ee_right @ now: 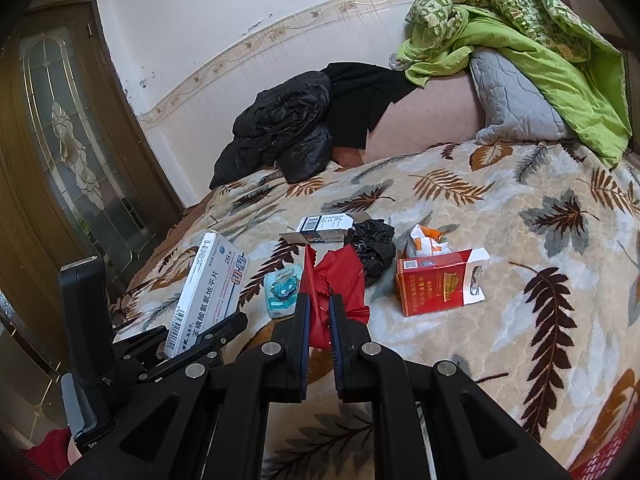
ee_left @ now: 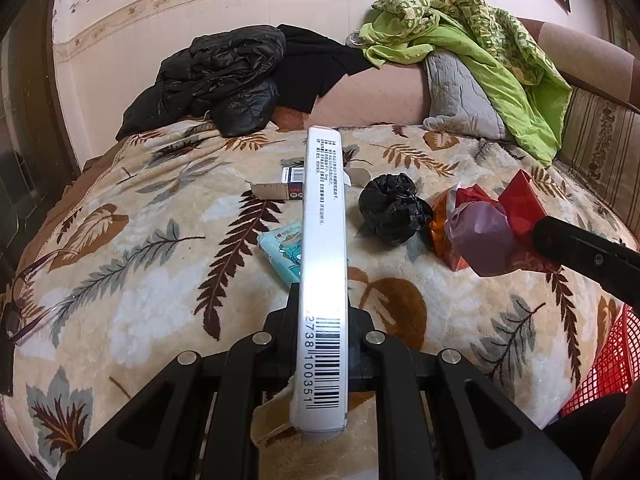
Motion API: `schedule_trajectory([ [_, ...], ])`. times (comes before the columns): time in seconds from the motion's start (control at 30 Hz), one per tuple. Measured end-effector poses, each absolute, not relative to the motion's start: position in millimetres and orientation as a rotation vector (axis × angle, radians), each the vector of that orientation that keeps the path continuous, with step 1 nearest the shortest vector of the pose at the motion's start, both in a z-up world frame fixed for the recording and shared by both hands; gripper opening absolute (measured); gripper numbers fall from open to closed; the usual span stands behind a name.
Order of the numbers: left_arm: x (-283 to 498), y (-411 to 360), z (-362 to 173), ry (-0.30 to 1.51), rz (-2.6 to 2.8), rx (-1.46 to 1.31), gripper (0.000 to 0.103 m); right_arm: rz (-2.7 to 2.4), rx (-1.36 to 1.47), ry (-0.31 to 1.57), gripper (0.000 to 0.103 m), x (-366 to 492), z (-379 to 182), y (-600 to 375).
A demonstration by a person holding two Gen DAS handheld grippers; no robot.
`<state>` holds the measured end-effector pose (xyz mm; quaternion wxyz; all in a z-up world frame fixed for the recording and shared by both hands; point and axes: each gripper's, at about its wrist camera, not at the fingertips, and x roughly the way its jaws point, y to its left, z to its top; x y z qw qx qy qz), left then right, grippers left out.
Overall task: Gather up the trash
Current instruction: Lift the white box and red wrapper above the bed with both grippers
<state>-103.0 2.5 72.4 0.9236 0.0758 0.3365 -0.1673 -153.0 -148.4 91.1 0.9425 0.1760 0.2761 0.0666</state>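
While I am leaning over the cream plush blanket with brown and grey leaf prints (ee_left: 132, 240), everything I am after is lying across its middle. My left gripper (ee_left: 322, 312) is clamping the long white cardboard medicine box with a barcode (ee_left: 323, 264), holding it on edge above the blanket. My right gripper (ee_right: 319, 312) is pinching the crumpled red paper wrapper (ee_right: 340, 272) between its pads. Just beyond that wrapper the balled black plastic bag (ee_right: 374, 246) is resting, with the opened red cigarette carton (ee_right: 438, 284) lying beside it to the right. Between my two grippers the small teal tissue packet (ee_right: 282, 288) is sitting flat.
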Motion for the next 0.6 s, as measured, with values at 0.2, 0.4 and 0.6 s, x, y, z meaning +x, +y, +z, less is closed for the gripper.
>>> schedule_trajectory([
  [0.2, -101, 1, 71, 0.695, -0.343, 0.16, 0.013, 0.143, 0.365, 0.568, 0.01, -149, 89, -147],
  [0.4, -96, 2, 68, 0.711, -0.354, 0.148, 0.013, 0.148, 0.367, 0.582, 0.01, -143, 86, -146],
  [0.6, -90, 3, 63, 0.734, -0.374, 0.133, 0.013, 0.15, 0.369, 0.604, 0.01, -138, 83, -146],
])
